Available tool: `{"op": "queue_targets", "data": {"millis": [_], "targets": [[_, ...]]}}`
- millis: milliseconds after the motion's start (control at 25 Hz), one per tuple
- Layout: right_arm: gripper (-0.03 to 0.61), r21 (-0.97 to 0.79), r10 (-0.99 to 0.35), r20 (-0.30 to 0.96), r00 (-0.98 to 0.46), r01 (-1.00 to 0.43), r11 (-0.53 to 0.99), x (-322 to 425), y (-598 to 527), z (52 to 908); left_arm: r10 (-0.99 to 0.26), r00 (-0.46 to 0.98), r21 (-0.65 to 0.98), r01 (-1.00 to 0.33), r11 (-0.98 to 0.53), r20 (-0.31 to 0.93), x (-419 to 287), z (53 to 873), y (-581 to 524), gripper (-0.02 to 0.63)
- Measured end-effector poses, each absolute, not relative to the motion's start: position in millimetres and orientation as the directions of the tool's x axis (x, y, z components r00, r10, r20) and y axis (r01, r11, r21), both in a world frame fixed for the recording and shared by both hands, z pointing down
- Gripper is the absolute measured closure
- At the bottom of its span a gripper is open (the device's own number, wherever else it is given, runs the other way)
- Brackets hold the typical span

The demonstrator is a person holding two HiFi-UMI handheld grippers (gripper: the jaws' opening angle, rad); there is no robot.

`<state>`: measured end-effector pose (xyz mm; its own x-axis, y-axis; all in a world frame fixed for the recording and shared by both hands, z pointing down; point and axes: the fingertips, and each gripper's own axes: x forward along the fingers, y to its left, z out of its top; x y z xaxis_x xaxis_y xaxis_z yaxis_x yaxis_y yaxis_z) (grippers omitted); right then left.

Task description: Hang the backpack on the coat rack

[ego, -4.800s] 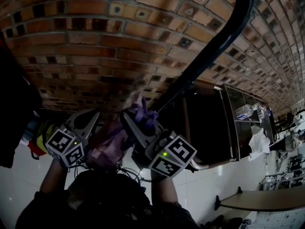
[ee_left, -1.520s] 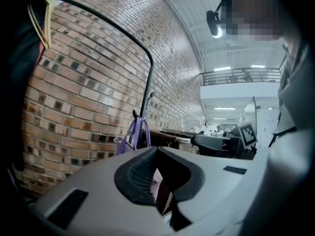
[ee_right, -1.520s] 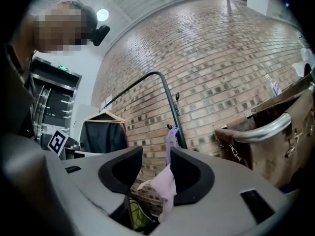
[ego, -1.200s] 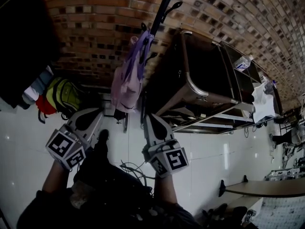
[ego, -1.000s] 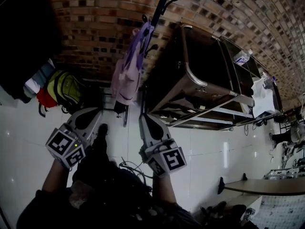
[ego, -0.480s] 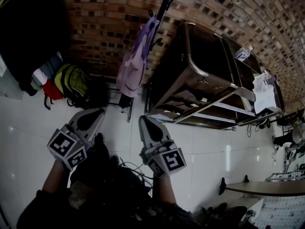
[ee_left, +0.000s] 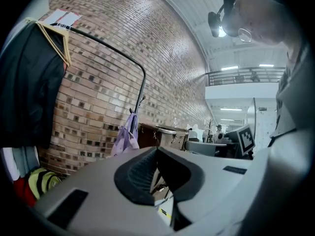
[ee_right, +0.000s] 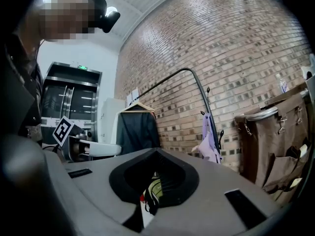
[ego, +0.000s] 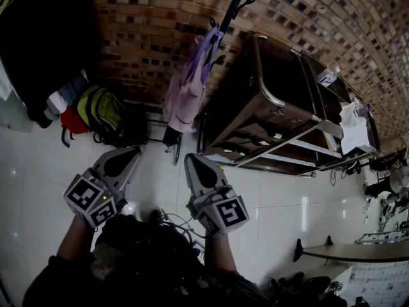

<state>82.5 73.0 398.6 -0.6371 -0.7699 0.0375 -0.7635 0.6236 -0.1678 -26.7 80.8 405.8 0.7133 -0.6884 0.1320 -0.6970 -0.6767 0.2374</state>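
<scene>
The pale purple backpack (ego: 188, 88) hangs by its top loop from a hook on the black coat rack (ego: 233, 8) against the brick wall. It shows small in the left gripper view (ee_left: 127, 137) and in the right gripper view (ee_right: 209, 142). Both grippers are held well back from it over the white floor. My left gripper (ego: 131, 151) is shut with nothing in it, its tips meeting (ee_left: 156, 149). My right gripper (ego: 190, 158) is also shut and empty (ee_right: 157, 152). Neither touches the backpack.
A green and yellow bag (ego: 102, 110) lies on the floor left of the rack, below dark clothes on a hanger (ego: 45, 37). A brown cart with a metal frame (ego: 268, 107) stands right of the rack. Cables (ego: 172, 222) lie by the person's feet.
Earlier both grippers were up at the backpack by the rack. Since then they have drawn back from it, and the backpack stays hanging on the hook.
</scene>
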Motion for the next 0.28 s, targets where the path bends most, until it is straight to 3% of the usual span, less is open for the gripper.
{"op": "queue_targets", "data": {"millis": [280], "targets": [[0.572, -0.155, -0.767, 0.041, -0.641, -0.762, 0.628, 29, 71, 390, -0.689, 0.712, 0.234, -0.699, -0.676, 0.136, -80, 399, 77, 0.600]]}}
